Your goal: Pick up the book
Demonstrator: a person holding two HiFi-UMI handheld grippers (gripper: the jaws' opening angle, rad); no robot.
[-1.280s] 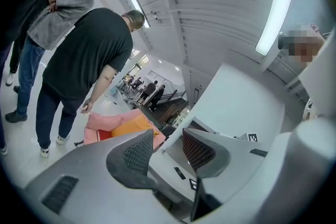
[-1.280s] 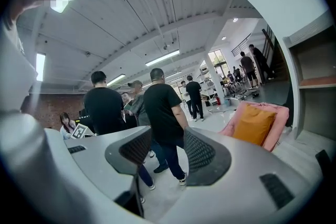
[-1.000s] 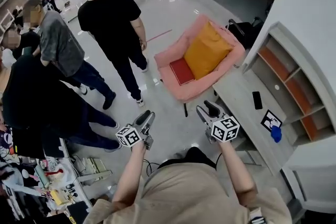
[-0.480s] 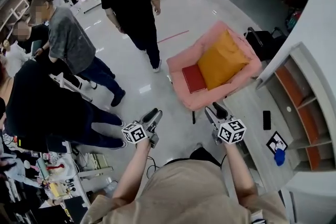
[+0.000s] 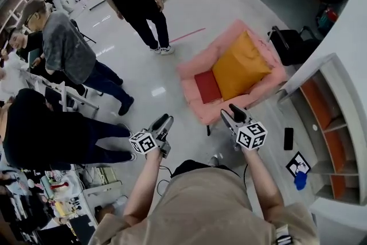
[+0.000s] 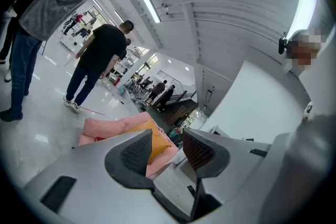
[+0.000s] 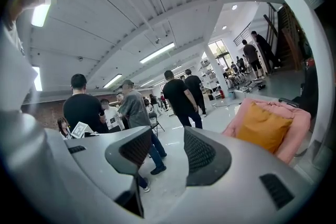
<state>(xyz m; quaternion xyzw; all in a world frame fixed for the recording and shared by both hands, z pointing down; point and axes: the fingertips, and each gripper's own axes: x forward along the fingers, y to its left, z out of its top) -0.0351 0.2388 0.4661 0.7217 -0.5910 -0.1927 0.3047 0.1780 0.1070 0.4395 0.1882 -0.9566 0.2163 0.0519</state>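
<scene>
I've neared the pink armchair (image 5: 196, 103).
Flat red book (image 5: 206, 86) beside orange cushion (image 5: 238, 66); left gripper (image 5: 165, 119) and right gripper (image 5: 234, 108) jaws narrowly apart, empty.

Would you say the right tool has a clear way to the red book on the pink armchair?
Probably yes. The red book lies uncovered on the pink armchair seat beside the orange cushion, and only bare floor separates it from the right tool.

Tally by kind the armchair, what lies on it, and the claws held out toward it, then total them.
armchair: 1
cushion: 1
book: 1
claws: 2, left claw and right claw
Total: 5
</scene>
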